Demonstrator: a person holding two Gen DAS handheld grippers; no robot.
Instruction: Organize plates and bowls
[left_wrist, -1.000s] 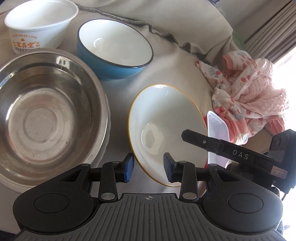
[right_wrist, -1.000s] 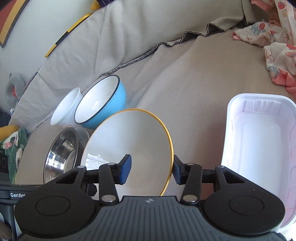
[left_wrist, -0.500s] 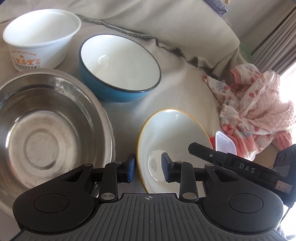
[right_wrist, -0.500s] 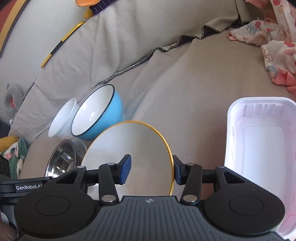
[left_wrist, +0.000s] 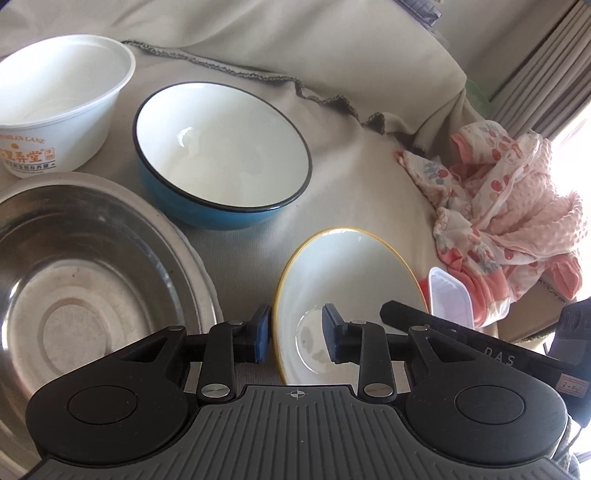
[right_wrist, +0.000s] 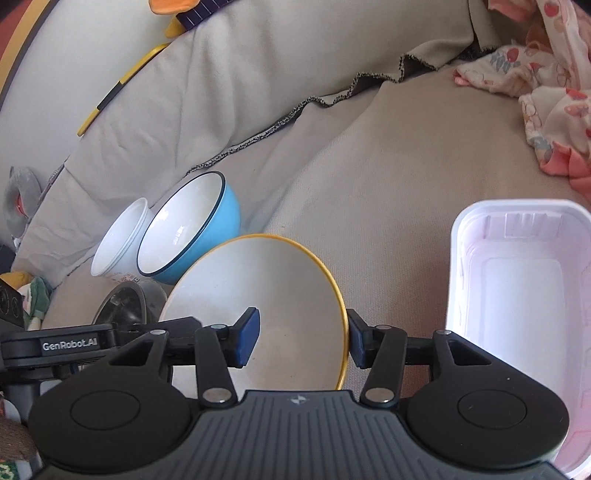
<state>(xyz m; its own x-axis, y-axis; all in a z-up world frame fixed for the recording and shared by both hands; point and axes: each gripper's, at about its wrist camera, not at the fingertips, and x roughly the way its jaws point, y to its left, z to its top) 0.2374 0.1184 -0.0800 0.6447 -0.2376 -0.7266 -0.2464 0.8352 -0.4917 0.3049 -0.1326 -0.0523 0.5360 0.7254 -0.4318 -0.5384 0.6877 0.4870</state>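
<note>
A white bowl with a yellow rim (left_wrist: 354, 280) is tilted above the beige sofa cover, held between both grippers. My left gripper (left_wrist: 297, 334) is shut on its left rim, one pad outside the wall and one inside. My right gripper (right_wrist: 301, 339) straddles the opposite rim of the same bowl (right_wrist: 273, 295) and its jaws are opening, with the rim still between them. A blue bowl (left_wrist: 221, 166), a white printed paper bowl (left_wrist: 62, 92) and a wide steel bowl (left_wrist: 92, 277) sit to the left. All are empty.
A white rectangular plastic tray (right_wrist: 517, 314) lies on the sofa cover at the right. Crumpled pink patterned clothes (left_wrist: 509, 206) are piled behind it. The sofa's back cushion (right_wrist: 221, 92) rises behind the bowls.
My left jaws have narrowed onto the yellow-rimmed bowl's left rim, and that gripper has shifted a little toward the blue bowl. The right jaws stand slightly wider.
</note>
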